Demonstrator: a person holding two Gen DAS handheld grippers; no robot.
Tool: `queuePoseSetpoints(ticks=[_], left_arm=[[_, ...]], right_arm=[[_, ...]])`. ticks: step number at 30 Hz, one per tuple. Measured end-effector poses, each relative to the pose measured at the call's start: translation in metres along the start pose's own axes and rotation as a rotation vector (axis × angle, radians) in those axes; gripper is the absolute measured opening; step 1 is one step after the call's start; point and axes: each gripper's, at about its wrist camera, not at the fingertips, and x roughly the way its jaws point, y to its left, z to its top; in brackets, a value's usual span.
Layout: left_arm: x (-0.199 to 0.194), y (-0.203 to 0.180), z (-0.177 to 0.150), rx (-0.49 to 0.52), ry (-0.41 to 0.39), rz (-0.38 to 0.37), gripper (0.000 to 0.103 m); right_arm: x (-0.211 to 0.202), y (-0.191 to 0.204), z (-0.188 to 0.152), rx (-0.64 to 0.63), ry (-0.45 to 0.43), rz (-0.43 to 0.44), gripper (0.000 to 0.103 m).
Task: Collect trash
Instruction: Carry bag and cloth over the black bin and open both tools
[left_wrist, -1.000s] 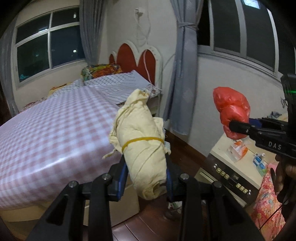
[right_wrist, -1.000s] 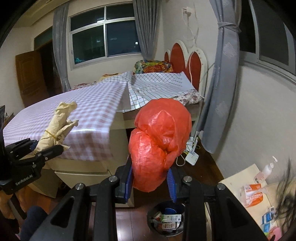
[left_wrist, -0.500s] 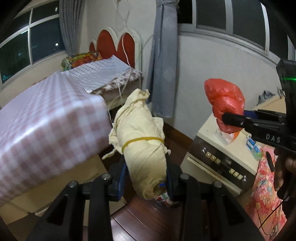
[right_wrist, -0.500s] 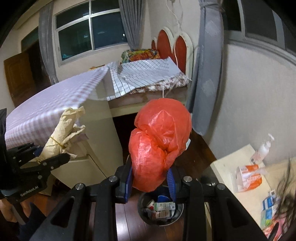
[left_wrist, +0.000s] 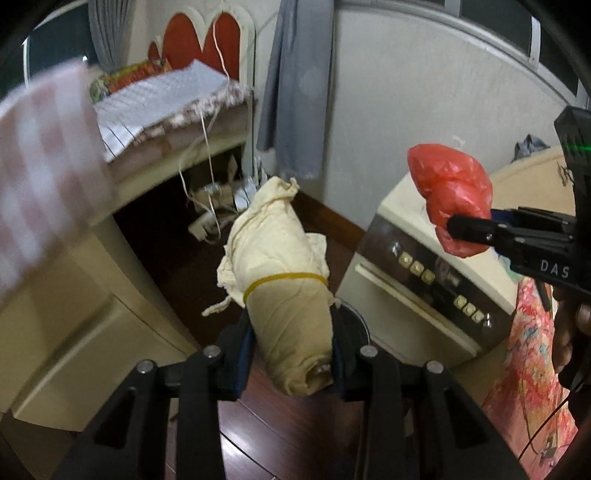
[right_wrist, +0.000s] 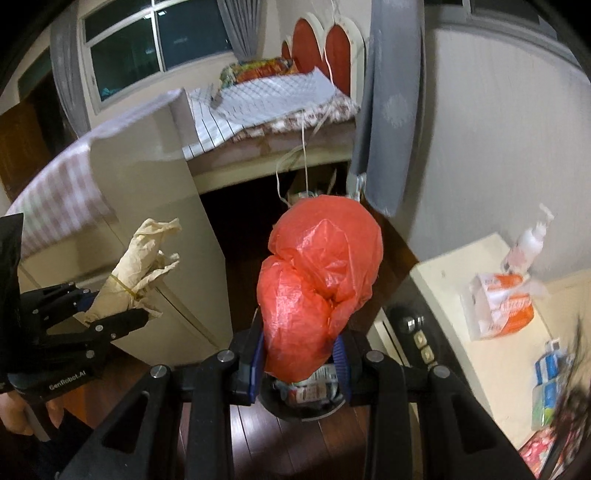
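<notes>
My left gripper (left_wrist: 291, 350) is shut on a cream cloth bundle (left_wrist: 284, 280) tied with a yellow rubber band; the same bundle (right_wrist: 136, 266) shows at the left of the right wrist view, in the left gripper (right_wrist: 110, 314). My right gripper (right_wrist: 301, 354) is shut on a crumpled red plastic bag (right_wrist: 321, 280), also seen as the red bag (left_wrist: 450, 195) at the right of the left wrist view. Below the red bag stands a round black trash bin (right_wrist: 306, 410) on the dark wood floor, with packaging inside. Its rim (left_wrist: 360, 325) peeks out behind the cream bundle.
A bed (right_wrist: 147, 155) with a checked cover and cream frame fills the left. A cream cabinet (right_wrist: 476, 332) on the right carries a tissue pack (right_wrist: 502, 306) and a pump bottle (right_wrist: 528, 240). A grey curtain (right_wrist: 391, 110) and dangling cords (left_wrist: 207, 155) hang behind. A hand (right_wrist: 18, 421) holds the left tool.
Both grippers have sunk and tipped downward with their loads still held. The bed top has slid up and out of view; the floor and the trash bin have come closer beneath them.
</notes>
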Motion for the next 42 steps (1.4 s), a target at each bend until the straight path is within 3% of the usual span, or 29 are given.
queuePoseSetpoints(ticks=[15, 29, 31, 32, 33, 34, 35, 38, 42], left_arm=[[0.102, -0.005, -0.038, -0.032, 0.226, -0.082, 0.036], [0.185, -0.018, -0.052, -0.031, 0.355, -0.14, 0.037], [0.193, -0.016, -0.054, -0.062, 0.359, -0.151, 0.048], [0.202, -0.014, -0.057, -0.086, 0.375, -0.132, 0.071], [0.209, -0.01, -0.06, -0.104, 0.388, -0.12, 0.086], [0.216, -0.005, -0.064, -0.135, 0.41, -0.112, 0.09], [0.223, 0.003, -0.072, -0.173, 0.454, -0.082, 0.093], [0.211, 0.02, -0.078, -0.205, 0.431, -0.023, 0.095], [0.172, 0.027, -0.076, -0.185, 0.346, 0.073, 0.098]], right_arm=[[0.12, -0.017, -0.053, -0.021, 0.215, 0.043, 0.034], [0.21, -0.033, -0.103, -0.101, 0.366, 0.108, 0.034], [0.225, -0.031, -0.109, -0.119, 0.391, 0.125, 0.034], [0.236, -0.031, -0.113, -0.124, 0.41, 0.14, 0.04], [0.25, -0.03, -0.121, -0.134, 0.426, 0.125, 0.049], [0.26, -0.031, -0.128, -0.144, 0.447, 0.088, 0.086], [0.268, -0.032, -0.135, -0.149, 0.477, 0.057, 0.103], [0.268, -0.044, -0.146, -0.087, 0.493, 0.049, 0.103], [0.235, -0.053, -0.131, 0.005, 0.422, 0.035, 0.103]])
